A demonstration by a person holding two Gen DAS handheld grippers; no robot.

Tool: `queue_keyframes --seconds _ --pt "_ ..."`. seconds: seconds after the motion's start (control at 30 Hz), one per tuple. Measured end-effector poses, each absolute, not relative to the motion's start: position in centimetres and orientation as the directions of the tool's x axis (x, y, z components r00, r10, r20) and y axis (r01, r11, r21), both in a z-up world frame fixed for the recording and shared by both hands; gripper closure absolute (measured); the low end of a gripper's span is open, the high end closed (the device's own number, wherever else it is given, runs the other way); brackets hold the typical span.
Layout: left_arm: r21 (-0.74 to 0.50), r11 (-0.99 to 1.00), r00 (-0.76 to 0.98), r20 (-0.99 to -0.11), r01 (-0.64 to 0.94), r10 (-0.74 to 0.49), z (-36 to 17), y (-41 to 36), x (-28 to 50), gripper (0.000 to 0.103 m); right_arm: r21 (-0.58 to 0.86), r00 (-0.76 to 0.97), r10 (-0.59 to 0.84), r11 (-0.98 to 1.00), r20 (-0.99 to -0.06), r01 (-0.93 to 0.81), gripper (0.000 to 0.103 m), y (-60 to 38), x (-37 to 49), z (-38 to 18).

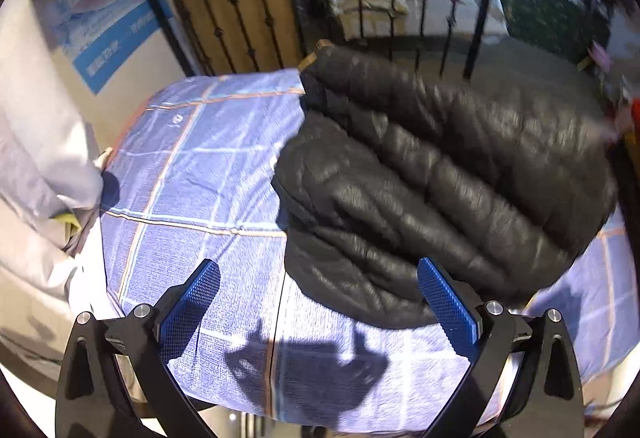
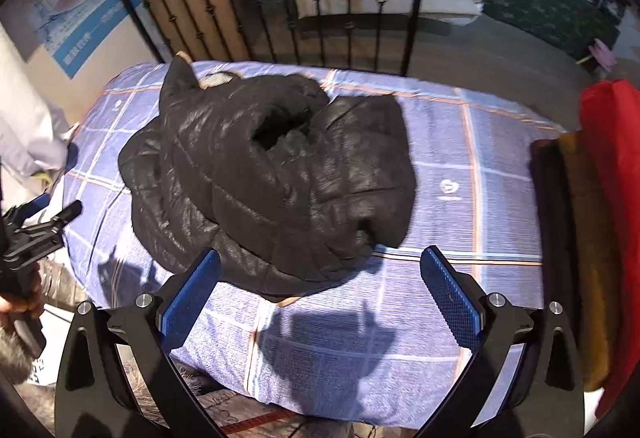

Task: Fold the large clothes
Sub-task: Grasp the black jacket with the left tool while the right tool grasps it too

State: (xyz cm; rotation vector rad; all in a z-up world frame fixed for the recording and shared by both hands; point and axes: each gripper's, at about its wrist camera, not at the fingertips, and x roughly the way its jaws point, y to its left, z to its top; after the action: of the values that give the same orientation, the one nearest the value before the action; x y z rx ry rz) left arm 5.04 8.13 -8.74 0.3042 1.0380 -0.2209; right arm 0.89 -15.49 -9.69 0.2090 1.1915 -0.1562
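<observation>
Nearest the lens in the left wrist view, the left gripper (image 1: 319, 304) is seen with its blue-padded fingers (image 1: 191, 312) spread wide and nothing held between them; its shadow is cast on the cloth just below. The right gripper (image 2: 320, 296) is likewise shown released, its pads parted over the near edge of the covered surface (image 2: 472, 166).

The surface is draped in a blue checked sheet (image 1: 192, 174) crossed by pale and orange lines. The black puffer jacket (image 2: 264, 174) is laid in a bunched heap on the sheet, toward the left and middle in the right wrist view, with its quilted shell crumpled and a dark opening turned upward. In the left wrist view the jacket (image 1: 440, 174) is found to the right, its near hem lying just ahead of the right-hand finger of the left gripper; whether it is touched cannot be told.

Behind the surface a black iron railing (image 2: 280, 10) is set, with a wooden panel (image 1: 236, 14) behind its left part. A blue-and-white poster (image 2: 76, 18) is fixed to the wall at left. Stacked red and mustard fabrics (image 2: 604, 206) are seen at the right edge, and a green patterned carpet (image 2: 548, 6) farther back.
</observation>
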Motion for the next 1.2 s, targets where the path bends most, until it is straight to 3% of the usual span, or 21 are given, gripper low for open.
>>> queue_keyframes --seconds 0.23,0.3,0.47,0.57,0.63,0.7,0.73,0.8,0.87,0.97,1.2 --pt "0.003 0.916 0.317 -0.939 0.402 -0.136 -15.8 8.7 4.3 0.006 0.016 0.249 -0.015 0.992 -0.968 0.122 0.005 -12.7 3.8 -19.4" --pt "0.016 0.904 0.284 -0.952 0.426 -0.117 -18.4 8.4 4.3 0.006 -0.018 0.251 -0.046 0.994 -0.967 0.112 0.016 -12.3 4.9 -21.5" --pt "0.019 0.865 0.266 -0.955 0.501 -0.133 -22.3 7.2 5.2 0.006 0.031 0.26 -0.001 0.992 -0.966 0.118 0.073 -11.8 7.6 -22.7" --pt "0.015 0.85 0.257 -0.956 0.527 -0.142 -24.4 5.5 6.7 0.006 0.028 0.32 -0.016 0.991 -0.947 0.131 0.086 -11.7 8.3 -20.2" --pt "0.031 0.846 0.27 -0.953 0.532 -0.135 -25.0 4.1 7.9 0.011 0.047 0.361 -0.012 0.987 -0.933 0.152 0.088 -12.3 8.3 -18.5" --pt "0.023 0.848 0.254 -0.958 0.529 -0.132 -25.0 2.9 9.1 0.031 0.077 0.391 -0.002 0.979 -0.92 0.188 0.089 -13.5 8.2 -16.6" --pt "0.023 0.852 0.257 -0.957 0.524 -0.132 -24.6 2.4 9.6 0.037 0.098 0.407 0.006 0.974 -0.913 0.205 0.09 -14.1 8.2 -15.7" --pt "0.004 0.865 0.27 -0.951 0.502 -0.152 -22.9 2.0 10.2 0.071 0.138 0.457 0.023 0.965 -0.889 0.221 0.09 -15.0 8.0 -13.6" --pt "-0.049 0.893 0.298 -0.933 0.448 -0.201 -20.0 2.8 10.5 0.082 0.201 0.523 0.059 0.955 -0.851 0.22 0.091 -15.8 7.6 -10.2" --pt "-0.137 0.919 0.389 -0.875 0.37 -0.287 -13.8 5.1 9.3 0.088 0.264 0.602 0.106 0.948 -0.792 0.18 0.092 -16.0 6.2 -6.1" --pt "-0.186 0.935 0.673 -0.652 0.304 -0.348 4.2 10.7 0.1 0.089 0.396 0.79 0.257 0.918 -0.557 -0.019 0.092 -15.0 -4.0 6.7"
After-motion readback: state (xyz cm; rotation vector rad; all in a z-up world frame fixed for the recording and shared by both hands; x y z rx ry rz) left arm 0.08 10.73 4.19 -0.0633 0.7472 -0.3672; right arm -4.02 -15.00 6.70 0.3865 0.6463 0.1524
